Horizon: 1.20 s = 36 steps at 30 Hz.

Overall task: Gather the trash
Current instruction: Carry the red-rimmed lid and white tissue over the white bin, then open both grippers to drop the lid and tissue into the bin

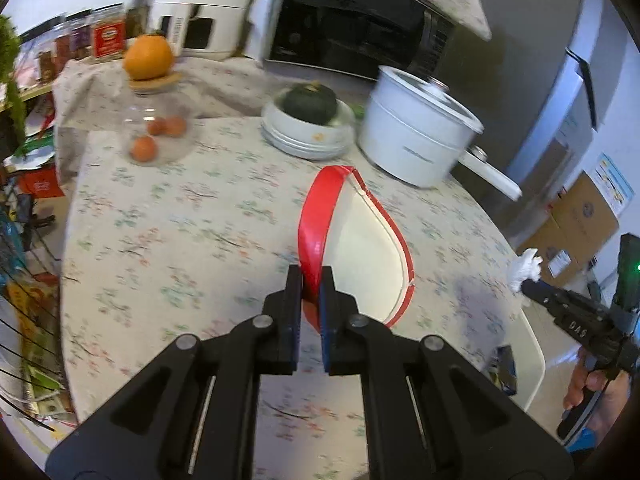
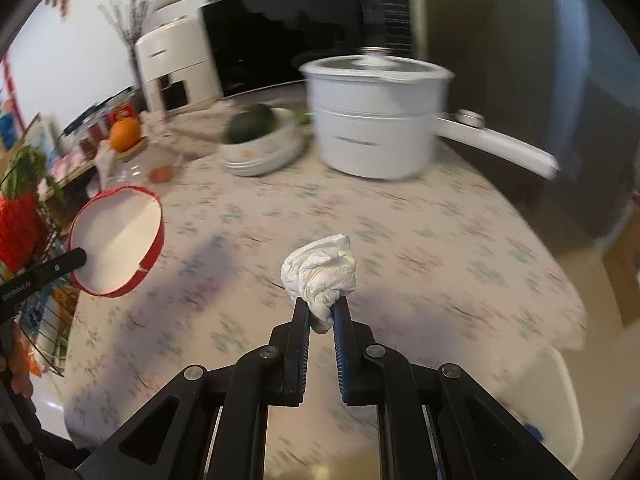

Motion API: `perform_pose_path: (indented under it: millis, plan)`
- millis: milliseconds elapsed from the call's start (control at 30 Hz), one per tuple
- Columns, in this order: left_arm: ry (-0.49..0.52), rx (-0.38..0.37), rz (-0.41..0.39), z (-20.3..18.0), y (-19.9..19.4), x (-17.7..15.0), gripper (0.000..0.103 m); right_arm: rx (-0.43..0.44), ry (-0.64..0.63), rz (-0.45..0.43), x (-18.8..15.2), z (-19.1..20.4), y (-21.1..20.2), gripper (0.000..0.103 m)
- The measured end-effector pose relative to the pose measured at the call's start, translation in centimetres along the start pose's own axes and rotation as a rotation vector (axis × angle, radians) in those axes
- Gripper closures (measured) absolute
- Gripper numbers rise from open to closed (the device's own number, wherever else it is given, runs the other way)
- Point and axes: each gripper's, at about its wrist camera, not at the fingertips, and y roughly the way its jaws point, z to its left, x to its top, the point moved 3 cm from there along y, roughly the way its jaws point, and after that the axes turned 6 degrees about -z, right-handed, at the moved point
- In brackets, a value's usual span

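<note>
My left gripper (image 1: 311,284) is shut on the rim of a red paper bowl (image 1: 360,248) with a white inside, held tilted above the flowered tablecloth (image 1: 180,240). The bowl also shows in the right wrist view (image 2: 116,240), at the left. My right gripper (image 2: 322,312) is shut on a crumpled white tissue (image 2: 320,272) above the table. In the left wrist view the right gripper (image 1: 528,286) holds the tissue (image 1: 524,268) at the far right, beyond the table edge.
A white electric pot (image 1: 416,136) with a long handle stands at the back right. A bowl with a dark green squash (image 1: 310,120) sits beside it. A glass jar with eggs and an orange on top (image 1: 150,112) stands at the back left. A microwave (image 1: 352,24) is behind.
</note>
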Motion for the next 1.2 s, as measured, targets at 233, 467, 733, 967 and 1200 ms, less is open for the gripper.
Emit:
perform_pose_path:
  millis: [233, 467, 733, 967, 1200]
  plan:
    - [0.090, -0.125, 0.052, -6.8, 0.8, -2.1, 0.094, -0.144, 0.053, 0.005, -2.8, -6.3, -5.8, 0.091]
    - [0.214, -0.289, 0.117, -15.2, 1.6, -4.3, 0.094, -0.246, 0.193, 0.066, -5.2, -12.9, -8.4, 0.091]
    - [0.336, -0.410, 0.162, -23.6, 3.4, -6.6, 0.094, -0.265, 0.272, 0.142, -8.6, -17.5, -8.8, 0.091]
    - [0.419, -0.451, 0.227, -28.4, 6.4, -10.0, 0.094, -0.272, 0.334, 0.153, -9.9, -19.9, -9.7, 0.091]
    - [0.429, -0.504, 0.255, -29.7, 7.4, -11.4, 0.085, -0.276, 0.354, 0.163, -10.3, -20.6, -9.8, 0.091]
